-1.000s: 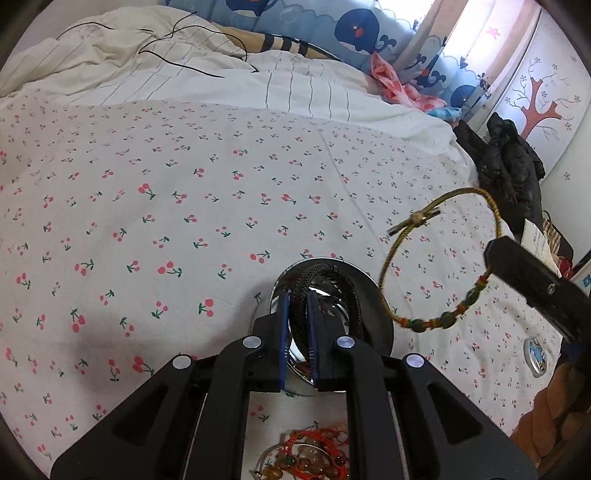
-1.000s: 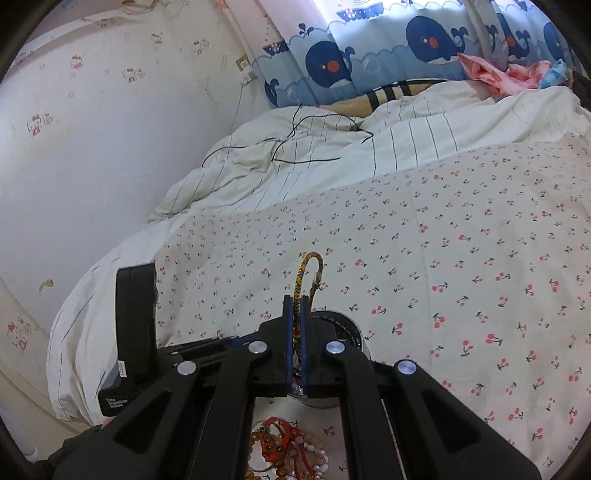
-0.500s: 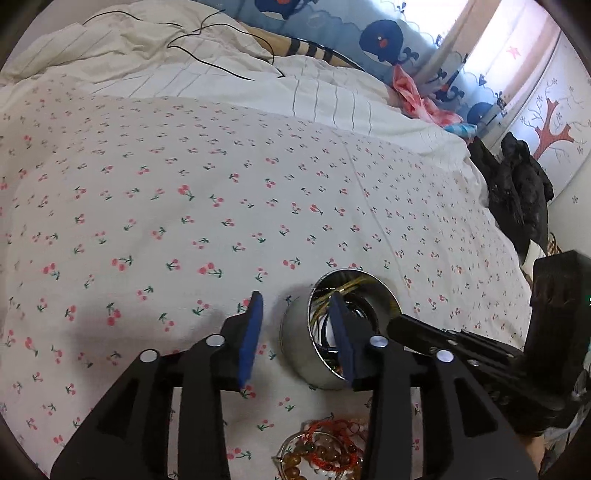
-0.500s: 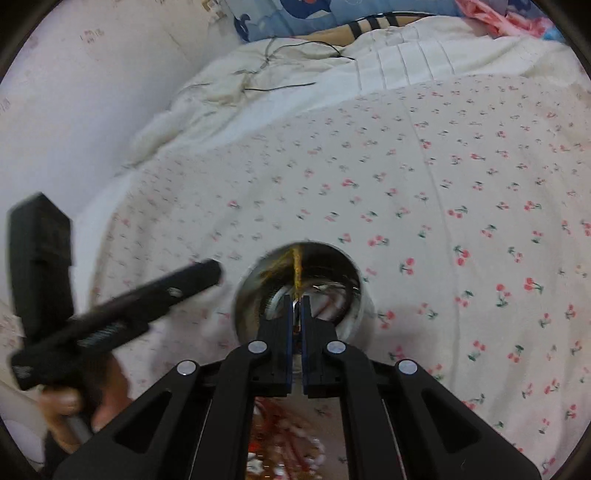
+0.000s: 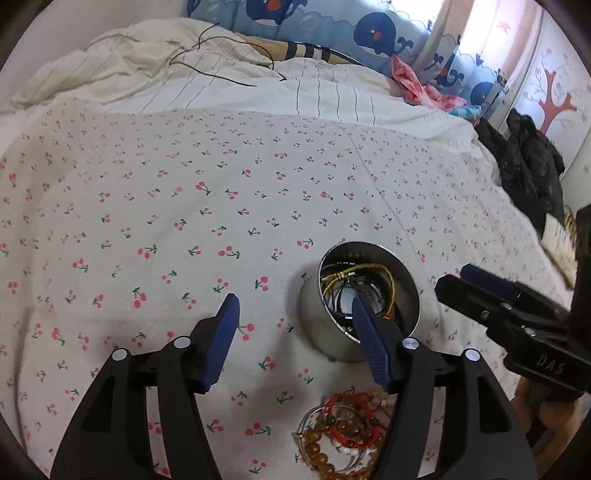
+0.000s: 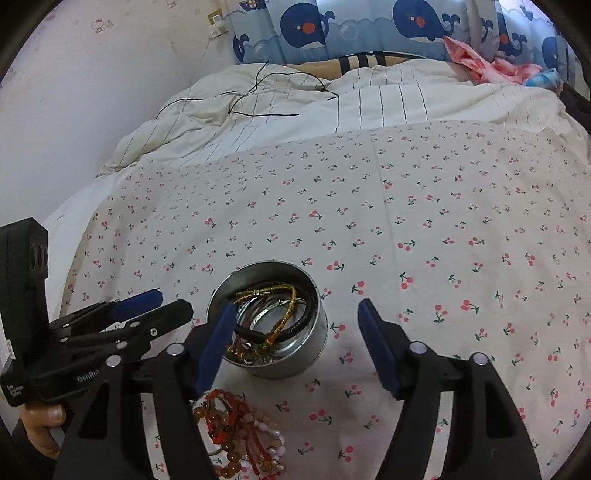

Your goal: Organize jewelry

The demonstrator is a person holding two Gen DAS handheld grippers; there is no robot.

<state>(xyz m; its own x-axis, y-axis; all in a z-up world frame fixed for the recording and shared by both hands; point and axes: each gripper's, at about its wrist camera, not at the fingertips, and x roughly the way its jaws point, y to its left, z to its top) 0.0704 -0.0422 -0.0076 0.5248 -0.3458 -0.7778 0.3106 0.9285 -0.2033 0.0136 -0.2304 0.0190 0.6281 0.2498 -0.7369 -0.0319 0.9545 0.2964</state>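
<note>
both grippers hang over the bed with their jaws spread wide and nothing between them; the left gripper [image 5: 293,301] sits just to the left of a round metal tin [image 5: 317,314], its right blue finger overlapping the tin's near rim from this angle, while the right gripper [image 6: 297,308] straddles the same tin [image 6: 295,363] from the other view, one finger on each side of it and neither clearly touching it. the tin stands upright on a white sheet printed with little red cherries [image 5: 184,206] and holds a tangle of bracelets [image 6: 275,314]: a gold cord one, a black braided one and some silvery bangles, all coiled against the inside wall. just in front of the tin, nearer the grippers, a small pile of jewelry [image 5: 343,435] lies loose on the sheet, amber beads mixed with red cord and a few pale beads. at the head of the bed a striped white duvet [image 6: 332,103] is rumpled up, with a thin black cable [image 6: 258,92] trailing across it, and whale-print curtains [image 6: 314,26] hang behind
</note>
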